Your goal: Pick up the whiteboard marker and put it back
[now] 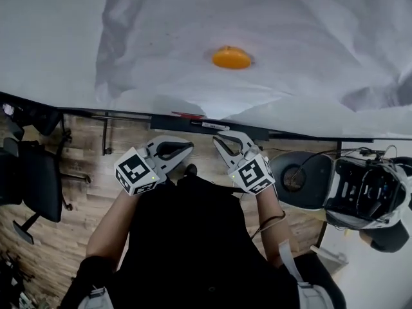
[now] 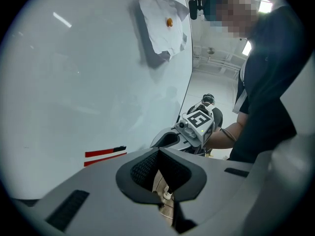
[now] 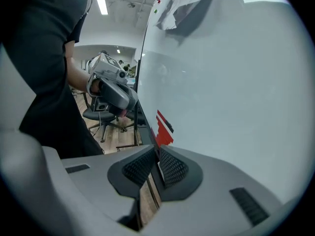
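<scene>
Head view, step: approach only, nothing picked up yet; left gripper (image 1: pixel 188 146) and right gripper (image 1: pixel 228 138) held just short of the tray (image 1: pixel 290 136).
Head view, marker: slim red whiteboard marker (image 1: pixel 188 115), flat on that tray.
Left gripper view: jaws pressed together, empty; marker ahead-left, dark-ended, mirrored in the whiteboard (image 2: pixel 74 82).
Right gripper view: jaws all but touching, empty; marker just beyond.
Next move: probably spread one pair, then close across the barrel.

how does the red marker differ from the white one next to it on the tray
Colour: the red marker has a red body with a dark end, while the white marker is pale with black ends. Place: the red marker lies further left, close to the board; the white marker lies just beyond the right tongs. Both lie flat along the tray, and neither is held.
</scene>
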Demonstrator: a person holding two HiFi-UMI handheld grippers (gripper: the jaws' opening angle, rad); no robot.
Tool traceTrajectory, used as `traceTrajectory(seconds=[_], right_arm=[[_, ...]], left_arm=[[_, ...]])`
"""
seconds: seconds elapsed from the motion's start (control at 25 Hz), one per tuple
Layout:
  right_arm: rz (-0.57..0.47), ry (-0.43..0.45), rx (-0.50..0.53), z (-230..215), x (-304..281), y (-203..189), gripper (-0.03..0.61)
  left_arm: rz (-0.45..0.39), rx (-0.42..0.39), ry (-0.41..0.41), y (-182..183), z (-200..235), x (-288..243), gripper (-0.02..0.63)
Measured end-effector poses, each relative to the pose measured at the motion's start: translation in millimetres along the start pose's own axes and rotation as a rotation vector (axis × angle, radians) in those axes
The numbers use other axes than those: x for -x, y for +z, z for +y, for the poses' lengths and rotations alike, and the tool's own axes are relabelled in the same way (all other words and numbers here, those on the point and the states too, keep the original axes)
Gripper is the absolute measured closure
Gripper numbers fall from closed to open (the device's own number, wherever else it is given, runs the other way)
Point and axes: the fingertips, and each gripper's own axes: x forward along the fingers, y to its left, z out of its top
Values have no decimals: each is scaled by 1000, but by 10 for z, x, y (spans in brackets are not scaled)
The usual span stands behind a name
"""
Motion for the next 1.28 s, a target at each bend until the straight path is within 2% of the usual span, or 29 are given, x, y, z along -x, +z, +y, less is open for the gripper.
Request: traceTrajectory(seconds=[0.32, 0.56, 0.72, 1.04, 1.28], right_arm=[[48, 17, 10, -93, -245, -137, 554], [99, 31, 60, -192, -422, -309, 546], [146, 28, 62, -352, -573, -440, 466], [221, 28, 143, -680, -856, -460, 466], [250, 27, 165, -823, -1013, -450, 468]], left_arm=[[-14, 3, 62, 18, 111, 111, 601], [-27, 10, 108, 24, 208, 124, 601], [-25, 21, 122, 62, 336, 71, 601], [-20, 46, 146, 260, 671, 39, 601], [-20, 60, 159, 329, 807, 53, 601]])
